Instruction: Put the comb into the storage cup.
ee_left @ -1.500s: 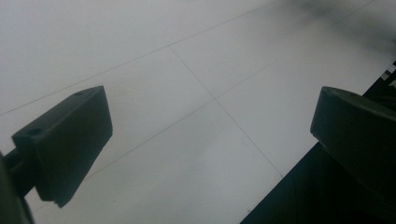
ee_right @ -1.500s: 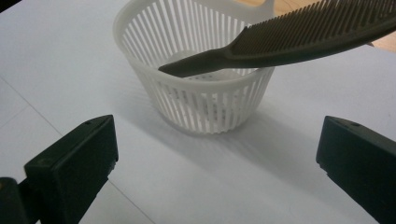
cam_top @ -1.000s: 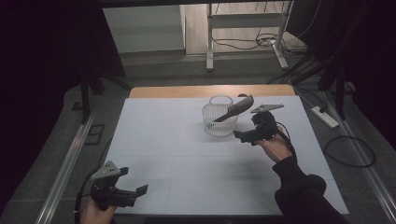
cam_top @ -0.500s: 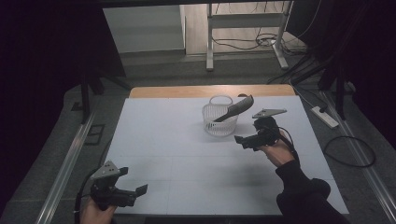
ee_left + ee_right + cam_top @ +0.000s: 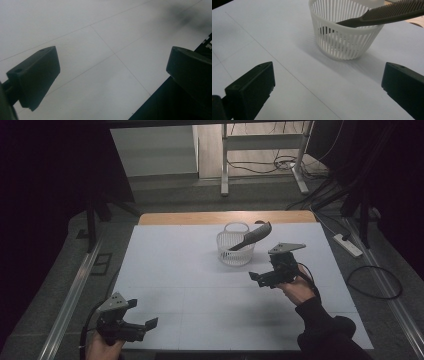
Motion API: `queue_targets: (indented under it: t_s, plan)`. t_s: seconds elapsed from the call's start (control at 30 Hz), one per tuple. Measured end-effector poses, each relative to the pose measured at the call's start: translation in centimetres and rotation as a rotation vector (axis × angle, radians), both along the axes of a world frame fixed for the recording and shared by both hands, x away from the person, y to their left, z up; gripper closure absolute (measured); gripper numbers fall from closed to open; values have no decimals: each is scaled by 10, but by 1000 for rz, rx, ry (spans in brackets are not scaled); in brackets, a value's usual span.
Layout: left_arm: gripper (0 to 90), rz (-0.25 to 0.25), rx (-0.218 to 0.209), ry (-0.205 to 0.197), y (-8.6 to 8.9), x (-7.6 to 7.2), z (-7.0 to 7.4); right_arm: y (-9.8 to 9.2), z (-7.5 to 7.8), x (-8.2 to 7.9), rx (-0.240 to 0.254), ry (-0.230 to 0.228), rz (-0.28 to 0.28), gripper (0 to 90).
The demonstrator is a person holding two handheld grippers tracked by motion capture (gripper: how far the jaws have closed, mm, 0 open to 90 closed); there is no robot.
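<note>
A white slatted basket (image 5: pixel 235 248) (image 5: pixel 342 37) stands on the white table top, right of centre and toward the back. A dark comb (image 5: pixel 251 236) (image 5: pixel 387 13) leans in it, handle end down inside, toothed end poking out over the right rim. My right gripper (image 5: pixel 260 278) (image 5: pixel 329 92) hovers just in front and to the right of the basket, jaws wide apart, nothing between them. My left gripper (image 5: pixel 137 330) (image 5: pixel 112 77) sits near the front left corner of the table, open and empty, over bare white surface.
The white table top (image 5: pixel 190 270) ends close by the left gripper at its front edge (image 5: pixel 160 100). A wooden strip (image 5: pixel 200 218) runs along the far edge. Cables and a power strip (image 5: pixel 348 245) lie on the floor to the right; a metal stand (image 5: pixel 260 150) is behind.
My right gripper has drawn back from the basket toward the person and slightly down. The comb stays leaning in the basket. The left gripper has not moved.
</note>
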State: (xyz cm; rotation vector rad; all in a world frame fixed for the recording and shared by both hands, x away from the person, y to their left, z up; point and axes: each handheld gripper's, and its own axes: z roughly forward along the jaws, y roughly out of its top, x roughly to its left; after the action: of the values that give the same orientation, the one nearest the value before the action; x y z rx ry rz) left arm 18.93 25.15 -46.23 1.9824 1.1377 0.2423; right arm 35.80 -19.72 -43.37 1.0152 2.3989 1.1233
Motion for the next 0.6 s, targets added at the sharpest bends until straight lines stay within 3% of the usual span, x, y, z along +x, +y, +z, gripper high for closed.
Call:
queue_targets:
  t_s: [0.6]
  plan:
    - [0, 0, -1, -1, 0, 0, 0, -3, -1, -15, 3, -1, 33, 0]
